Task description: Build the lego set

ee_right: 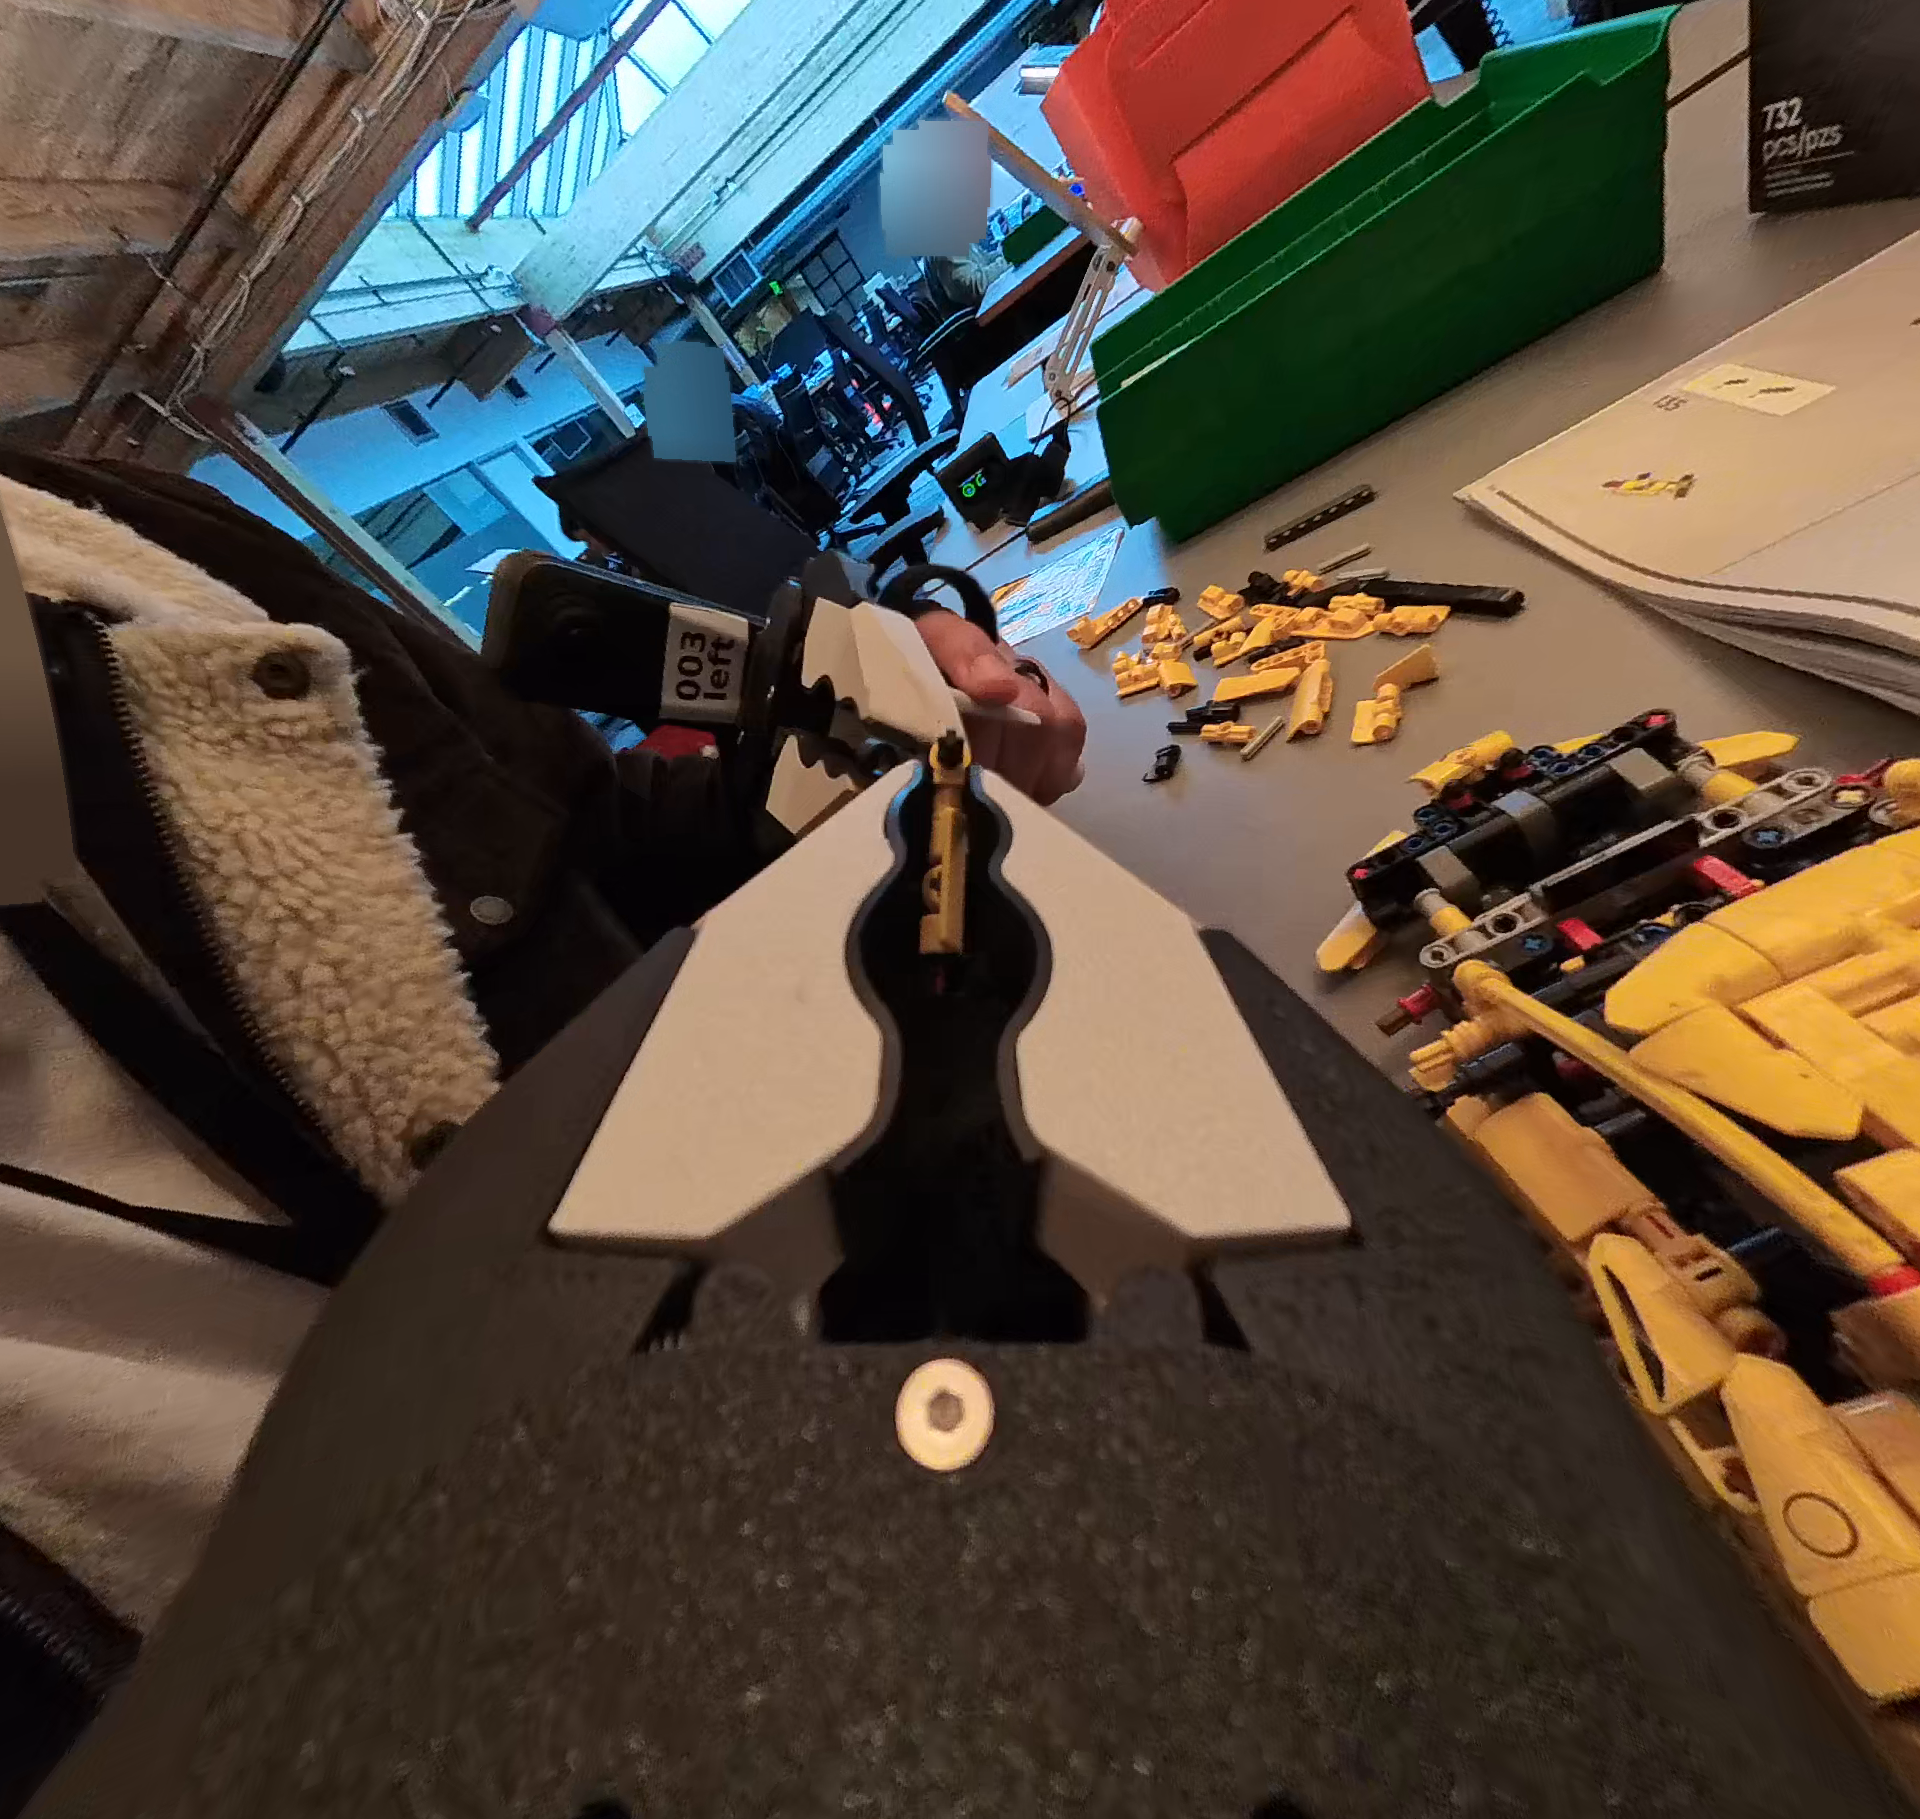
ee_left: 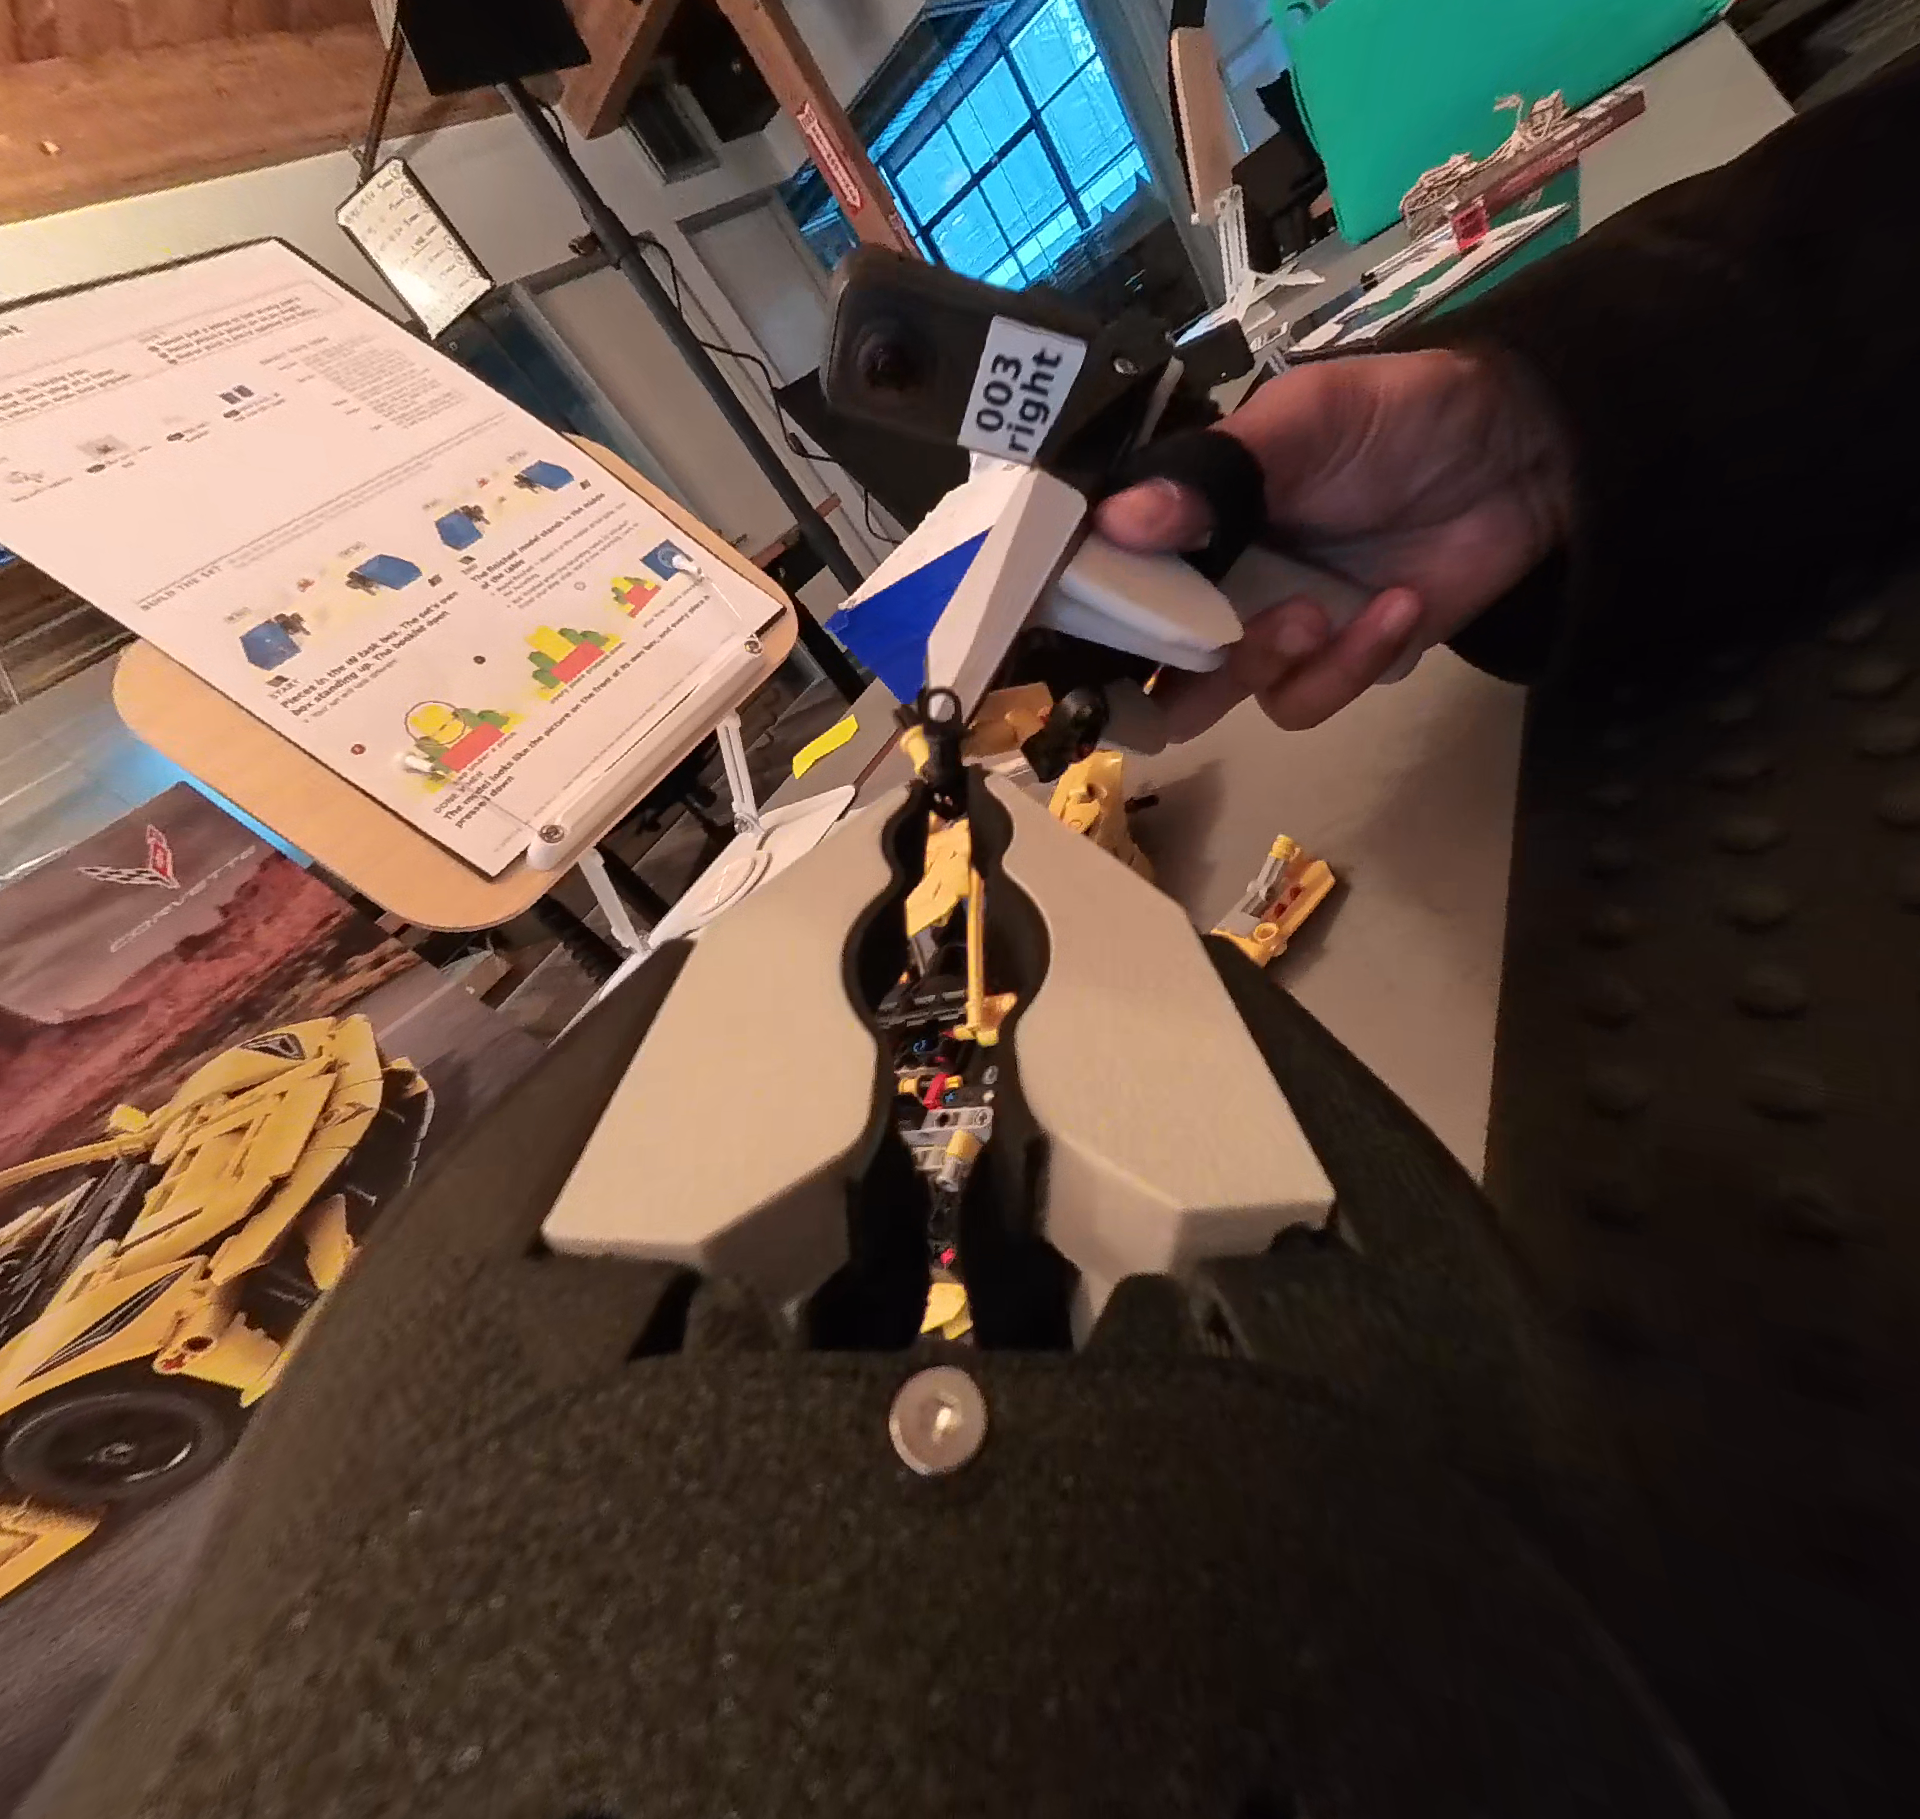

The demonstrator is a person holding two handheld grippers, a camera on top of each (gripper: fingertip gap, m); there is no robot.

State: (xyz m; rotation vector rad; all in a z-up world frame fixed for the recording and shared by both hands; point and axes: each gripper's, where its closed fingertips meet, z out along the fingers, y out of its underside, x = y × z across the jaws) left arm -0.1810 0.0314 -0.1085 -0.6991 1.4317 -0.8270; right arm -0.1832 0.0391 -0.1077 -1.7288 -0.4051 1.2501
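Note:
My right gripper [ee_right: 948,782] is shut on a slim yellow Lego piece [ee_right: 943,865] that has a small black connector [ee_right: 948,753] at its far end. My left gripper [ee_left: 943,777] meets it tip to tip, shut on that black connector [ee_left: 940,715]. Each gripper shows in the other's view: the right one [ee_left: 938,694] comes from the upper right in a hand [ee_left: 1382,522], and the left one [ee_right: 951,735] comes from the left. The half-built yellow car model [ee_right: 1714,1042] lies on the grey table at the right, and it shows through my left finger gap [ee_left: 940,876].
A pile of loose yellow and black pieces [ee_right: 1268,657], an open instruction booklet [ee_right: 1714,522], a green bin [ee_right: 1351,315] and an orange bag [ee_right: 1226,86] lie beyond. A small yellow sub-assembly [ee_left: 1278,896], an instruction board on a stand [ee_left: 364,543] and the set box [ee_left: 177,1146] are near. Only a small space, under 4 cm, lies between the two pairs of fingers.

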